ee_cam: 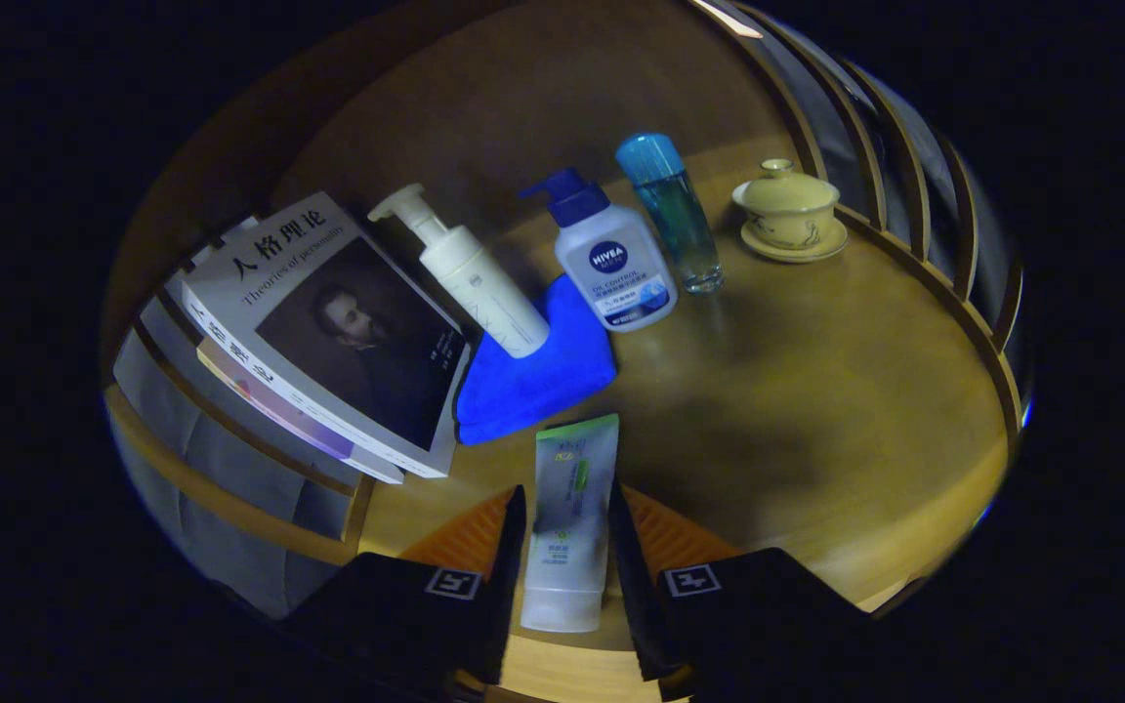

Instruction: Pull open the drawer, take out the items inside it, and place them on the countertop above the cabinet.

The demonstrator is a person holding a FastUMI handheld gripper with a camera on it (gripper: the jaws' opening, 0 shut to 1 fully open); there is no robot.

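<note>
My hand-held gripper has a tube clamped between its two fingers, both pressing its sides. The tube points forward, flat sealed end toward the blue cloth, cap end back toward me. It hangs over the table, low or maybe touching; I cannot tell which.

Progress, my read: the tube looks like a drawer item brought up to the top, so this is the put-down step. Release is not yet done. The drawer itself is not in sight here, so I cannot say if more is left inside.

Already standing on the table beyond the fingers: a white pump bottle, leaning, its base on the cloth; a squat pump bottle with a dark blue pump head, just beside it; a tall clear bottle with bluish liquid and a blue cap, near that one; a lidded cup on a saucer, well apart near the railing.

Materials: tube is soft plastic, white with green print. Cloth is fuzzy, folded flat. Pump bottles are smooth hard plastic. Cup looks glazed ceramic, cream. Table is rounded wood, slightly glossy. A stack of books lies beside the cloth, matte paper covers.
</note>
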